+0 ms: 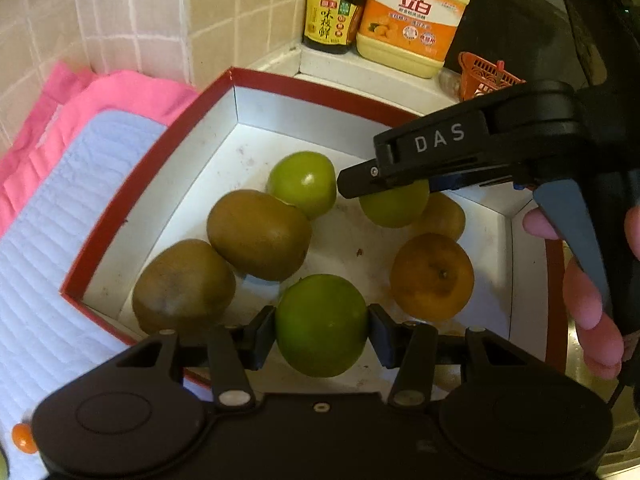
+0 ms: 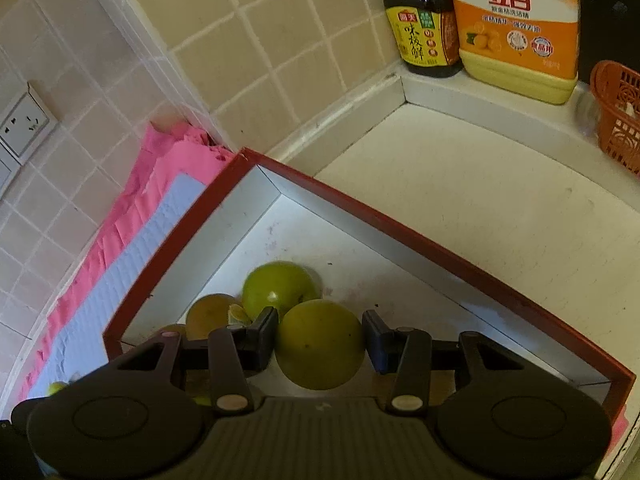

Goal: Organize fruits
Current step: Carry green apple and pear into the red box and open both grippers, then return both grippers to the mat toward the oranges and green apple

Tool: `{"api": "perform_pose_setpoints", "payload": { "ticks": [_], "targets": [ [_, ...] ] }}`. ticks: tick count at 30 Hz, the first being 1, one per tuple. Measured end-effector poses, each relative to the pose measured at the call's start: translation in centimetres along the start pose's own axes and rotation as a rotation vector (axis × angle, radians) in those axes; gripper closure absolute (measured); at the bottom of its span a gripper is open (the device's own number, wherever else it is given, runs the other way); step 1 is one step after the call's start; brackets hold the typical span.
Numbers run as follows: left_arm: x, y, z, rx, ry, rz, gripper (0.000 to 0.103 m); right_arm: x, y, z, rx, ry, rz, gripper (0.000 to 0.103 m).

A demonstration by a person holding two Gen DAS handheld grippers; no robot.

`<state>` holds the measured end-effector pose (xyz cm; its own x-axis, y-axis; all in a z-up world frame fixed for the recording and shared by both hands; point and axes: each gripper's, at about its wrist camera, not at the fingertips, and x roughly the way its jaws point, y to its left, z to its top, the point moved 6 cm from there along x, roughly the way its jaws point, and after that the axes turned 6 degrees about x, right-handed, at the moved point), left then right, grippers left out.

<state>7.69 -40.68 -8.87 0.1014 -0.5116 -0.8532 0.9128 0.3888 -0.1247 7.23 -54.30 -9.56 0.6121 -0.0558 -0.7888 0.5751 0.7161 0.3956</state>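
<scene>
My left gripper (image 1: 322, 326) pinches a smooth, round green citrus (image 1: 322, 324) over the red-rimmed, white-lined cardboard box (image 1: 160, 184); fuzzy oval kiwis (image 1: 258, 234) lie at ten o'clock, a dimpled orange (image 1: 432, 276) at two. My right gripper (image 2: 320, 342), angled down, clamps another glossy green citrus (image 2: 320, 344) inside the box.

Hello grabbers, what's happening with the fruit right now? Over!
Left gripper shut on a green fruit. Right gripper shut on another green fruit. Both over the red box. Kiwis and an orange crowd below.
</scene>
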Motion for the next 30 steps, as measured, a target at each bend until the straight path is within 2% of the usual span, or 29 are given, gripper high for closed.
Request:
{"api": "perform_pose_setpoints", "payload": {
  "ticks": [10, 11, 12, 15, 19, 24, 26, 30],
  "targets": [
    [0.0, 0.0, 0.1, 0.003, -0.004, 0.026, 0.043, 0.4, -0.3, -0.1, -0.025, 0.003, -0.03, 0.055],
    [-0.3, 0.1, 0.3, -0.004, -0.017, 0.028, 0.042, 0.4, -0.4, 0.0, -0.025, 0.003, -0.031, 0.055],
    [-0.6, 0.2, 0.4, -0.011, -0.027, 0.026, 0.033, 0.4, -0.4, 0.0, -0.023, 0.004, -0.031, 0.055],
    [-1.9, 0.5, 0.5, -0.017, -0.051, 0.042, 0.03, -0.1, -0.6, 0.1, -0.002, 0.001, -0.026, 0.053],
    [-5.3, 1.3, 0.1, -0.024, -0.104, 0.068, 0.03, -2.4, -0.6, 0.9, 0.018, -0.049, -0.01, 0.052],
    [-11.1, 3.4, -1.4, -0.062, -0.184, 0.145, 0.029, -6.3, 0.2, 2.0, 0.016, -0.12, 0.009, 0.05],
    [-13.8, 4.8, -2.4, -0.085, -0.218, 0.193, 0.029, -8.2, 1.1, 2.3, -0.001, -0.161, 0.014, 0.039],
    [-19.4, 7.9, -4.9, -0.154, -0.281, 0.3, 0.029, -12.1, 4.1, 2.9, -0.072, -0.263, 0.013, 0.027]
  ]
}}
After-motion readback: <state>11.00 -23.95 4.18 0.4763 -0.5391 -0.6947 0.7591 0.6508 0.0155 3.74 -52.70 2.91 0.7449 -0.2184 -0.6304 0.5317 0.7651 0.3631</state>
